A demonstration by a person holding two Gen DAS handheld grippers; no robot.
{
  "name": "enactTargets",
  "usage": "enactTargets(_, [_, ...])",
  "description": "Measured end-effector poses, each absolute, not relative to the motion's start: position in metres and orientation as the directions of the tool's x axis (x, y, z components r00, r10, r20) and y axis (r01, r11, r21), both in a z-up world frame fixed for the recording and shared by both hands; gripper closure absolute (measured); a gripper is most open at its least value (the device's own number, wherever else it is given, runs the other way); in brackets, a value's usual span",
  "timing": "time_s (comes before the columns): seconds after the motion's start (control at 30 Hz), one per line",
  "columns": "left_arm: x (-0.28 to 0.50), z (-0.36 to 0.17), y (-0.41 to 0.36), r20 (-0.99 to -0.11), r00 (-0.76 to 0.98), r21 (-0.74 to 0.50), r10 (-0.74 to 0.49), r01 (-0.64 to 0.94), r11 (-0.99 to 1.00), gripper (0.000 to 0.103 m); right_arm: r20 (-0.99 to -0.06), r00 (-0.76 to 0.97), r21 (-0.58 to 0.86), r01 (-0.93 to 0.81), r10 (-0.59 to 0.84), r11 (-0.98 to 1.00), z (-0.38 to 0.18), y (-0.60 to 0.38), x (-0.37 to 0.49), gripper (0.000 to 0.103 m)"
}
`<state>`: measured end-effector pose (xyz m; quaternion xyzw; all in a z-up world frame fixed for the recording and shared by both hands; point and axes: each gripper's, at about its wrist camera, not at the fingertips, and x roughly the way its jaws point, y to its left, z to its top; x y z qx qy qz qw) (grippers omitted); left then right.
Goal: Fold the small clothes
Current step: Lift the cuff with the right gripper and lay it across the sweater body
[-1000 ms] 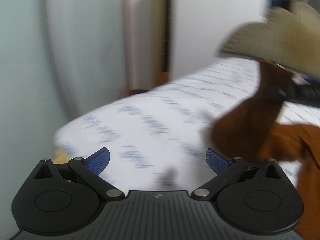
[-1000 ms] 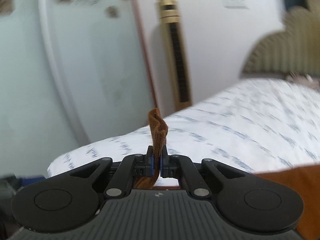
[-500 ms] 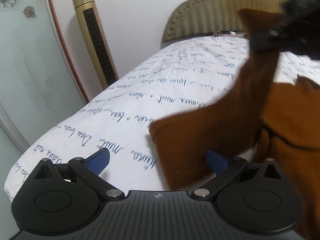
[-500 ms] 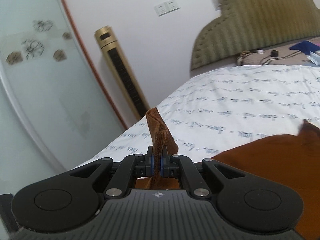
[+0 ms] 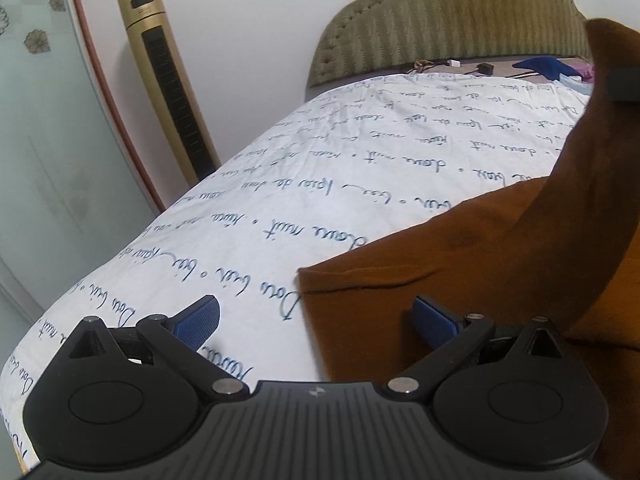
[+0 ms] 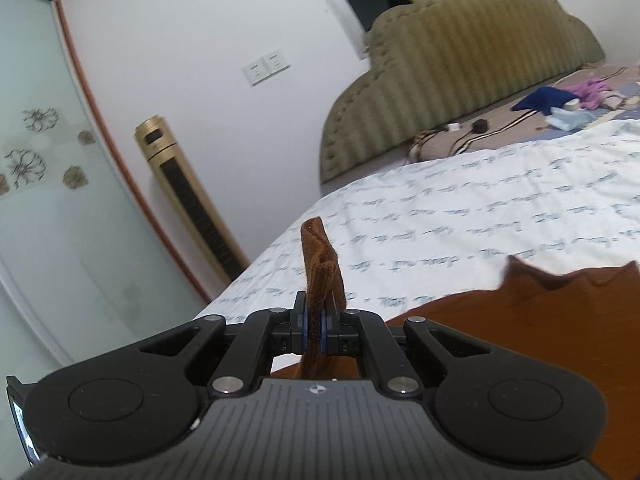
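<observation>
On my left, the gold tower fan (image 5: 172, 92) stands against the wall beside the bed (image 5: 320, 184). My left gripper (image 5: 316, 320) hangs wide and empty just above the sheet, the near corner of the brown garment (image 5: 460, 248) lying between its fingers. The garment spreads over the bed's right part. My right gripper (image 6: 315, 328) is clamped tight on a raised fold of that cloth.

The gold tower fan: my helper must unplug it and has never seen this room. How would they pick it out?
Start at the bed with the script-printed white sheet. Past its side, against the white wall, stands the gold tower fan, between the frosted glass door and the olive padded headboard. It is the only tall, slim, metallic column there.
</observation>
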<state>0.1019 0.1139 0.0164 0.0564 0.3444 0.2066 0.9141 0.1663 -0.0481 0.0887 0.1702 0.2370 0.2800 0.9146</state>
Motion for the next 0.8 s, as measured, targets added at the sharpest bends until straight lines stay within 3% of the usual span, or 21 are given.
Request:
enactTargets(0.6, [0.122, 0.022, 0.069, -0.6, 0.71, 0.261, 0.37, -0.263, 0.929, 0.0, -0.305, 0.836, 0.519, -0.255, 0.456, 0.815, 0.072, -0.153, 0.163, 0.096])
enactTargets(0.8, [0.121, 0.02, 0.061, -0.611, 0.714, 0.249, 0.341, -0.236, 0.939, 0.0, -0.337, 0.86, 0.53, -0.164, 0.383, 0.832, 0.056, -0.196, 0.158, 0.096])
